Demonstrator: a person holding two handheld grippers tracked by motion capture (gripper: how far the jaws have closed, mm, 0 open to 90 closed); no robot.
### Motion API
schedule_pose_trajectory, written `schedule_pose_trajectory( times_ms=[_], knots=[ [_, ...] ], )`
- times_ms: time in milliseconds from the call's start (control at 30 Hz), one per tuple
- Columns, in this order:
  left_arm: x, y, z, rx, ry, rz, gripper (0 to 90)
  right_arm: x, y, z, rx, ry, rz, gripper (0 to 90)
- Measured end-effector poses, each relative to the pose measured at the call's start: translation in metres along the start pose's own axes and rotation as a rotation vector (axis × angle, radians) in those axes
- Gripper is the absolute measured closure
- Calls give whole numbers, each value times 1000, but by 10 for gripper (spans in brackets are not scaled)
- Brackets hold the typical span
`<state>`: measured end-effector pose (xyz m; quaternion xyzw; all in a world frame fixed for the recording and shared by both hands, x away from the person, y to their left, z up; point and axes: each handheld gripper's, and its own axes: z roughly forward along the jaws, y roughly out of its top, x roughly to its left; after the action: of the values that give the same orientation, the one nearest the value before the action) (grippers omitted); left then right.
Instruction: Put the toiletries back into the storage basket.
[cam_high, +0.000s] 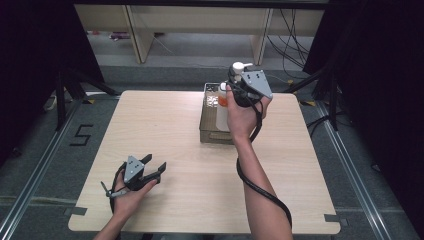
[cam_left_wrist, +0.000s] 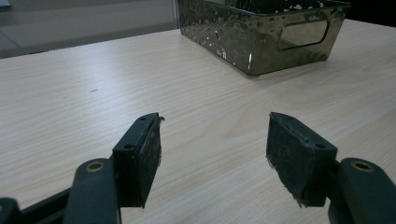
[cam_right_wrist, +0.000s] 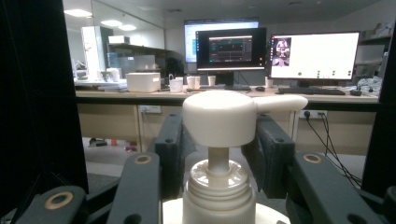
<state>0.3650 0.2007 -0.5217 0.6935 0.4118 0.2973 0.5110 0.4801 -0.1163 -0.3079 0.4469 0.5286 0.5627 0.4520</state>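
My right gripper (cam_high: 239, 77) is up over the far end of a metal basket (cam_high: 212, 135), its jaws level and shut on a white pump bottle. The pump head (cam_right_wrist: 219, 119) and ribbed collar (cam_right_wrist: 217, 191) stand upright between the two pads (cam_right_wrist: 173, 144), and the spout points right. From above, the pump head (cam_high: 240, 66) sticks out past the grey plate, while the bottle's body is hidden behind the hand. My left gripper (cam_high: 155, 162) rests low at the table's near left, open, with bare wood between its pads (cam_left_wrist: 149, 154).
In the basket (cam_left_wrist: 261, 42), left of the right hand, stands a white container with an orange mark (cam_high: 222, 107). The basket has a slot handle in its end wall. The table (cam_high: 165, 120) is light wood. Shelving, a desk and monitors lie beyond it.
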Motion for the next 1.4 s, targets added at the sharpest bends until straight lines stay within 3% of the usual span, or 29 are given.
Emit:
schedule_pose_trajectory(
  times_ms=[567,733,1400],
  knots=[
    [0,0,0,-2,-2,-4,350,2,-10,11,29,-6,20,604],
    [0,0,0,-2,-3,-4,350,1,-13,14,32,-4,6,605],
    [0,0,0,0,-4,0,350,1,-24,12,63,-16,22,604]
  ],
)
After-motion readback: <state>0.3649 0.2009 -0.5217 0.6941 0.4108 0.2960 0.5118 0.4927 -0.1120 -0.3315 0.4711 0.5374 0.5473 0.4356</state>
